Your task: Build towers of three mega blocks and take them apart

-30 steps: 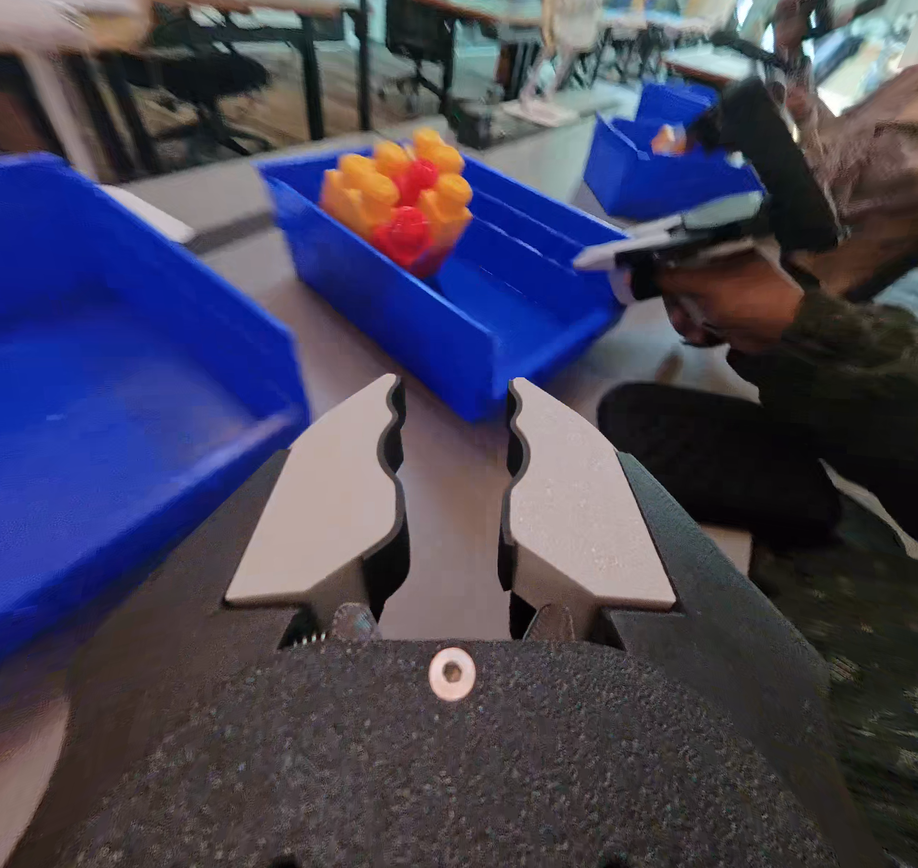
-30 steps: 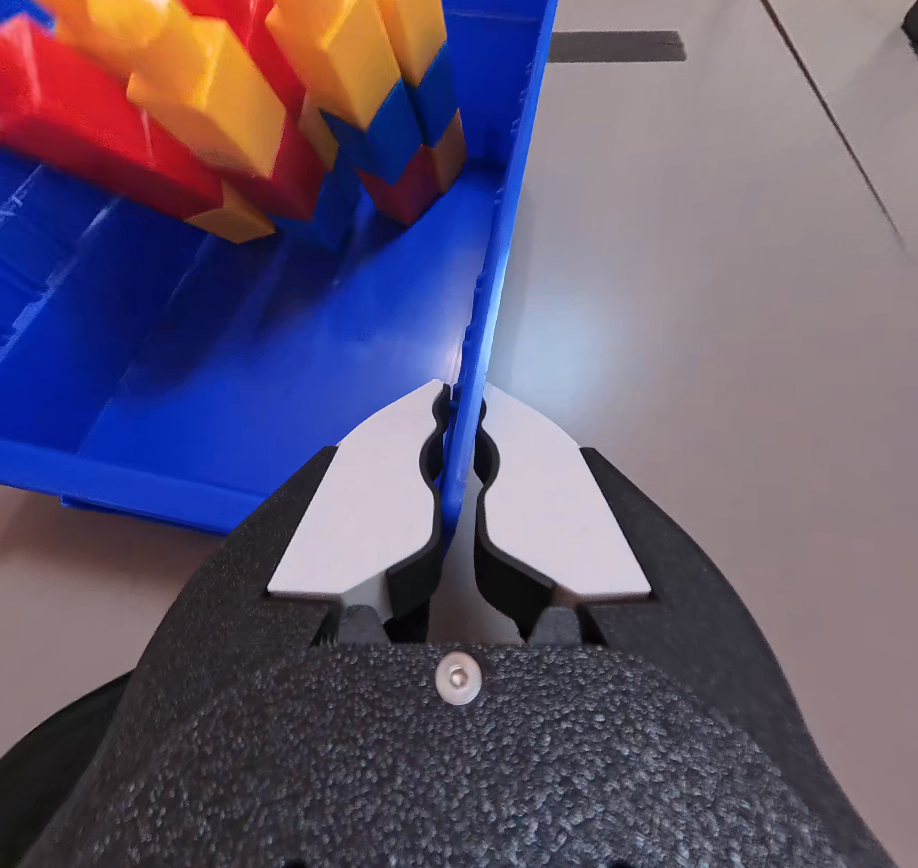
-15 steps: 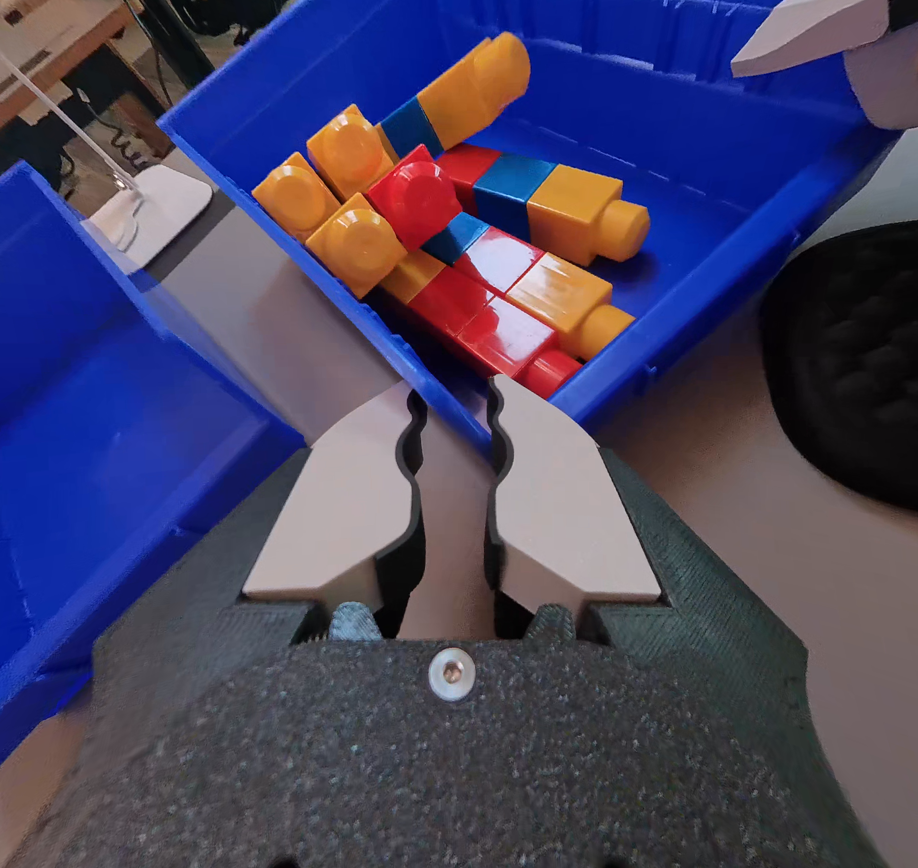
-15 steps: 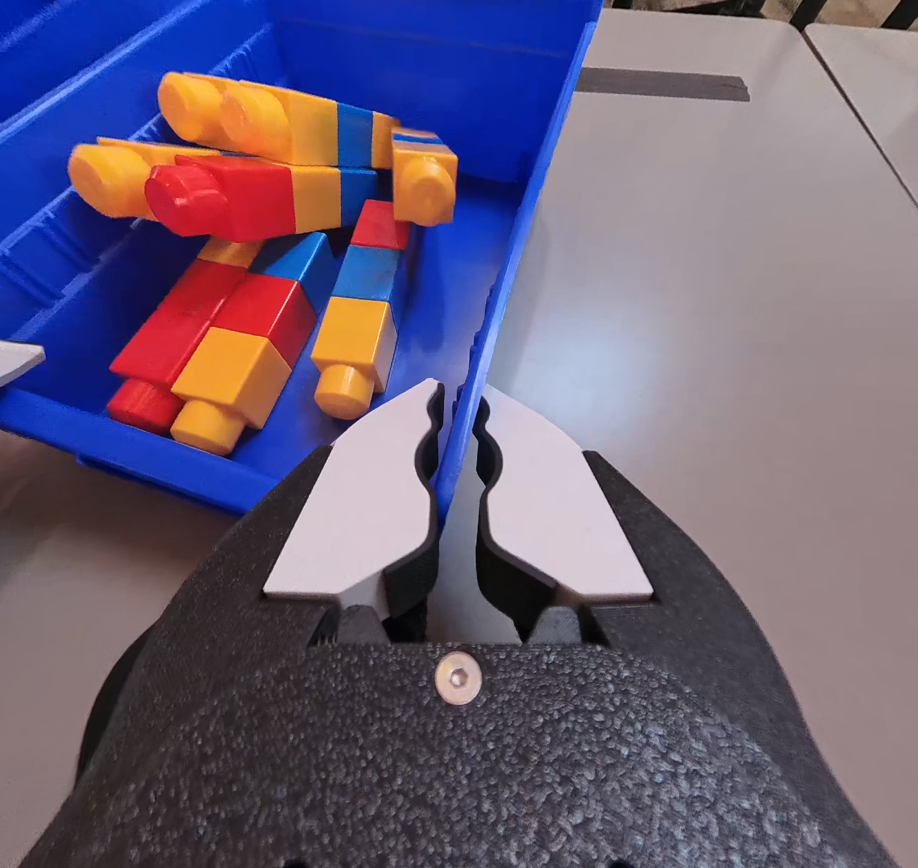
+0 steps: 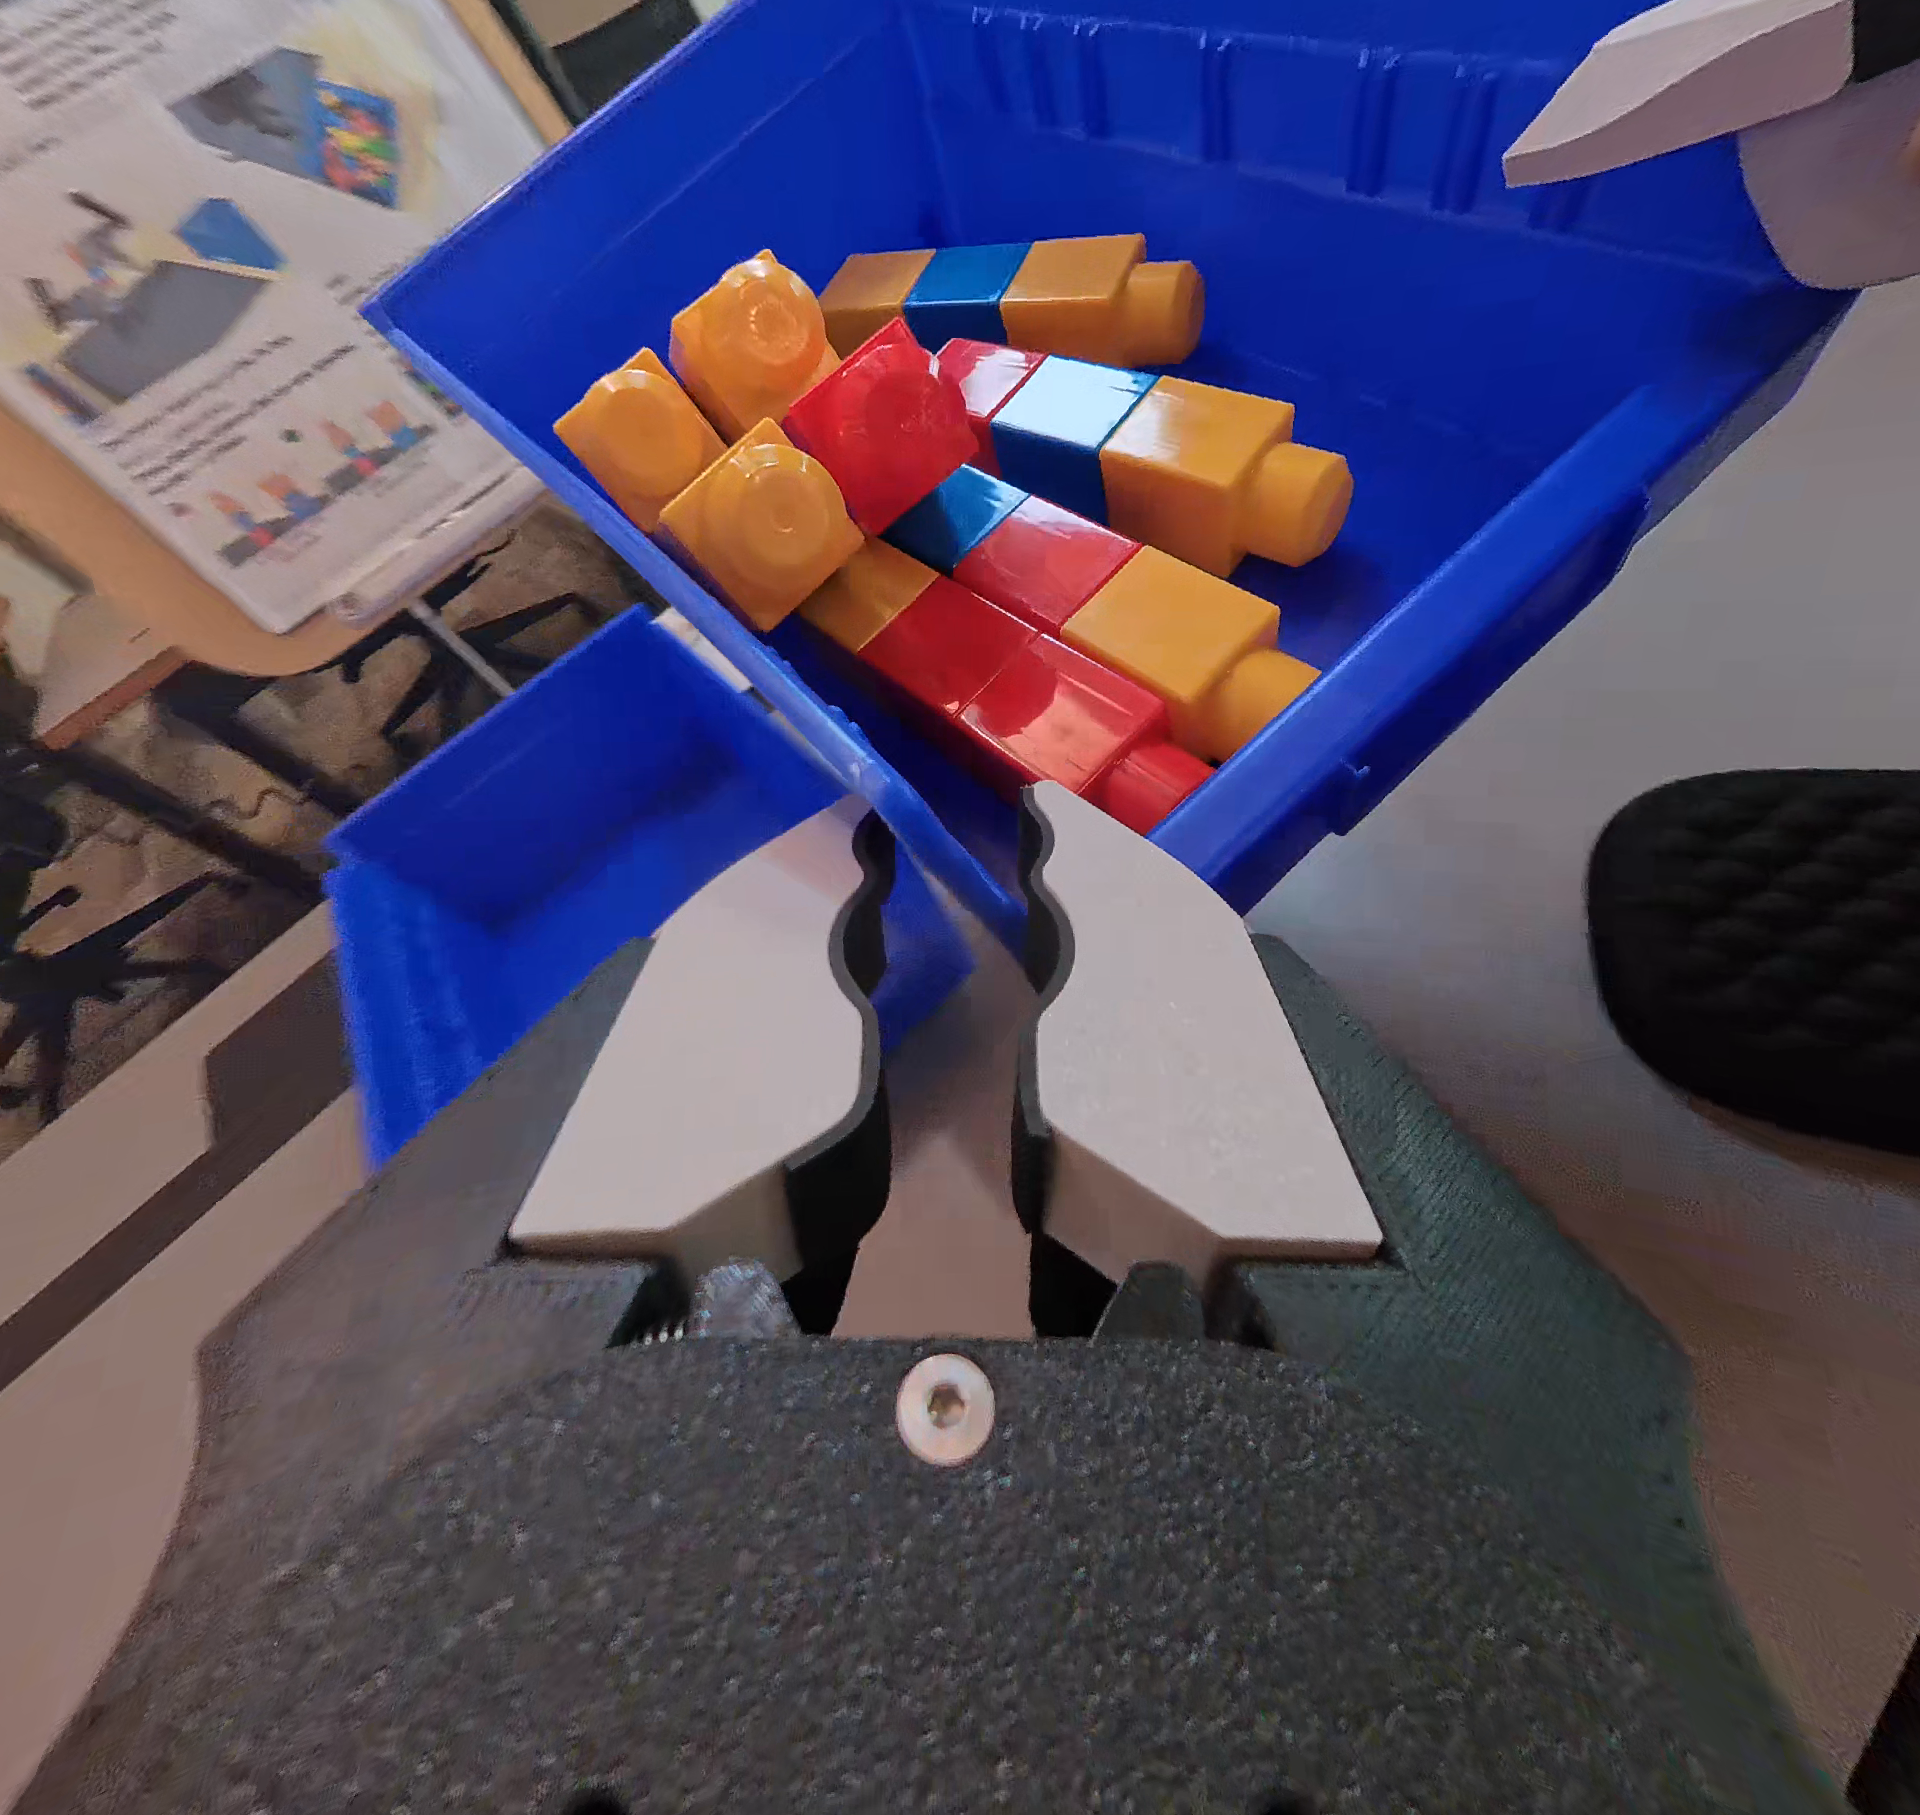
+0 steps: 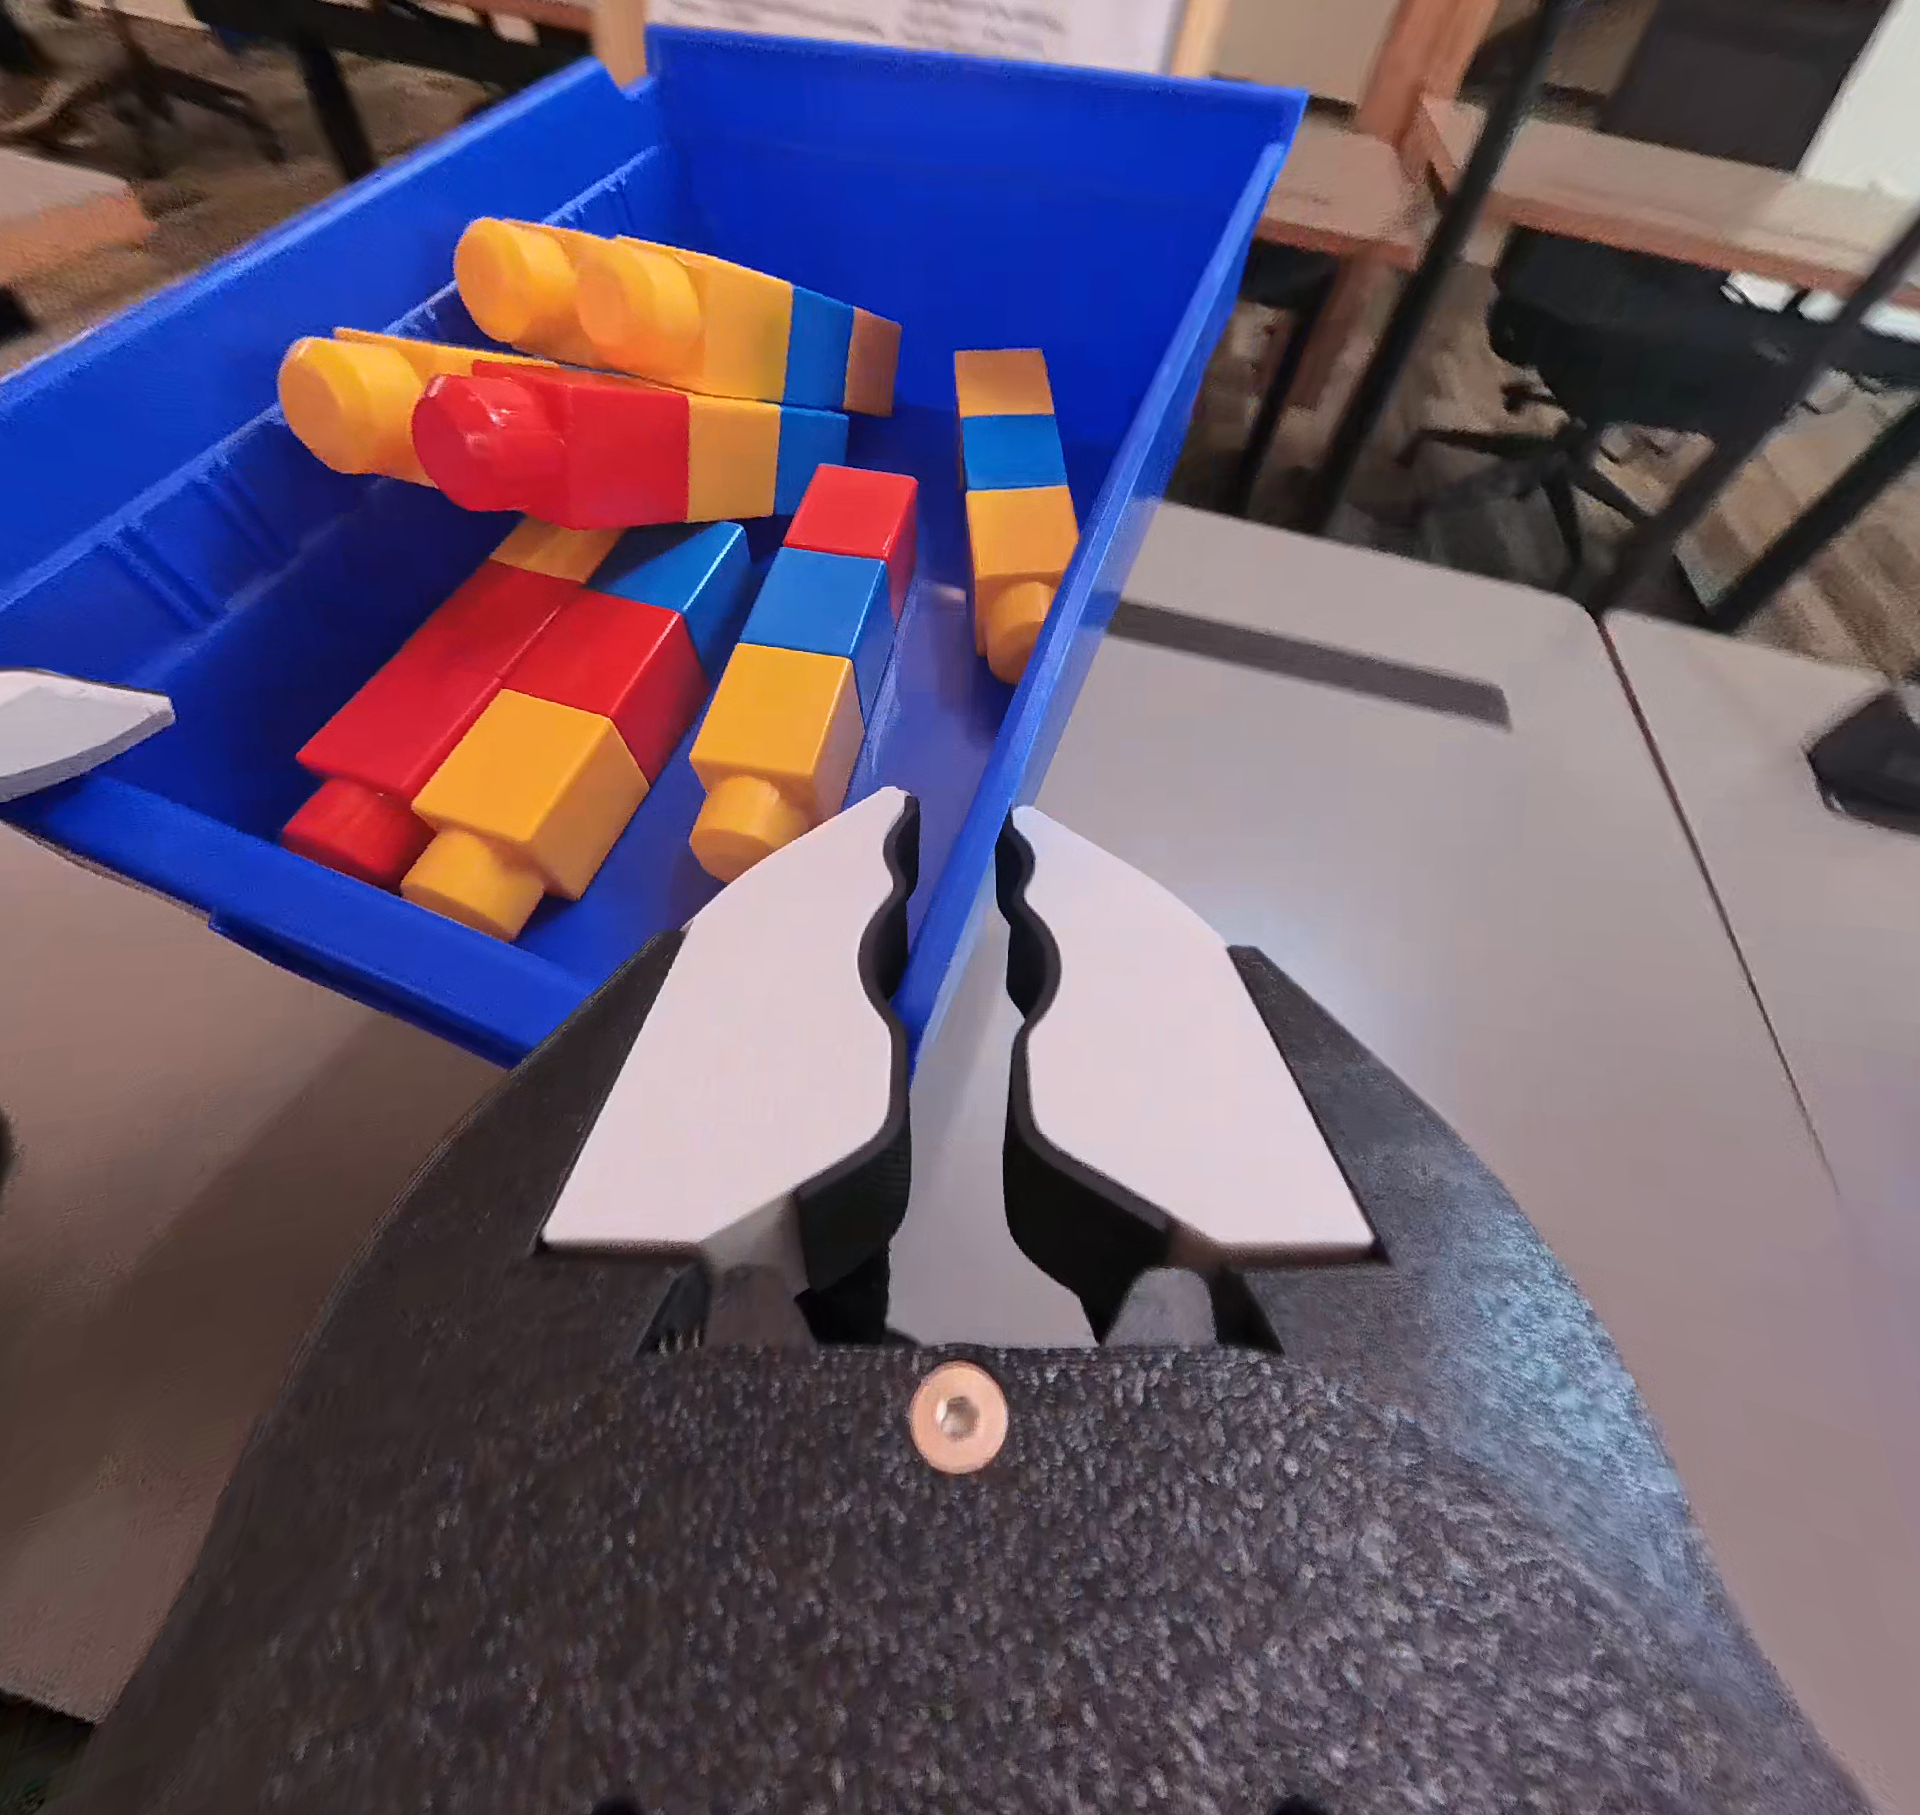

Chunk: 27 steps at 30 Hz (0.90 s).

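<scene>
A blue bin holds several three-block towers of red, orange and blue mega blocks, lying on their sides. My left gripper is shut on the bin's near left wall, close to the corner. My right gripper is shut on the bin's right wall, and the towers lie to its left. One finger of the right gripper shows at the top right of the left wrist view. A left fingertip shows at the left edge of the right wrist view. The bin looks raised off the table.
A second blue bin, empty where visible, sits lower left on the grey table. A black textured object lies to the right. A poster board, chairs and table legs stand beyond the table edge. There is about 20 cm between the tips of the two grippers. The black textured object lies around 20 cm away from my right fingertips.
A second ago the right gripper held the bin tipped and the towers slid. The left gripper came to the bin's corner and closed on its wall. The bin now sits higher.
</scene>
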Each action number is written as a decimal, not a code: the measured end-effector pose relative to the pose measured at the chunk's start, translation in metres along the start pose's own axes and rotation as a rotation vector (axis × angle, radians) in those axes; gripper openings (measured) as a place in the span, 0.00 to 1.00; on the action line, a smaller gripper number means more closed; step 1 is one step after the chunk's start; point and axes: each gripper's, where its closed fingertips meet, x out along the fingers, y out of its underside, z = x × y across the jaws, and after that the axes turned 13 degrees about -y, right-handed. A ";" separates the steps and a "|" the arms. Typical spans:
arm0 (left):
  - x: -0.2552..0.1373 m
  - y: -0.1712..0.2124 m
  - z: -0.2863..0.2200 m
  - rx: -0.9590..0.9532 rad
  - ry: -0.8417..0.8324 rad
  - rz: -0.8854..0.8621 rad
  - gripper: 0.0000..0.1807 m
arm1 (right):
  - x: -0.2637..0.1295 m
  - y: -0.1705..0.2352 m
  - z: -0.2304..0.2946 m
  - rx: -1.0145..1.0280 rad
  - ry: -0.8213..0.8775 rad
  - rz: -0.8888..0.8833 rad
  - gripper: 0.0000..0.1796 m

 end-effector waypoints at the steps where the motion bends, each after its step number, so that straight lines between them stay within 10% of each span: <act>1: -0.007 -0.001 0.017 -0.007 -0.034 0.007 0.13 | 0.008 -0.014 0.010 -0.018 -0.030 -0.009 0.07; 12: -0.095 0.086 0.196 -0.151 -0.486 0.176 0.10 | 0.159 -0.089 0.182 -0.107 -0.413 -0.008 0.07; 27: -0.155 0.235 0.263 -0.230 -0.707 0.422 0.04 | 0.250 0.013 0.337 0.047 -0.713 0.139 0.14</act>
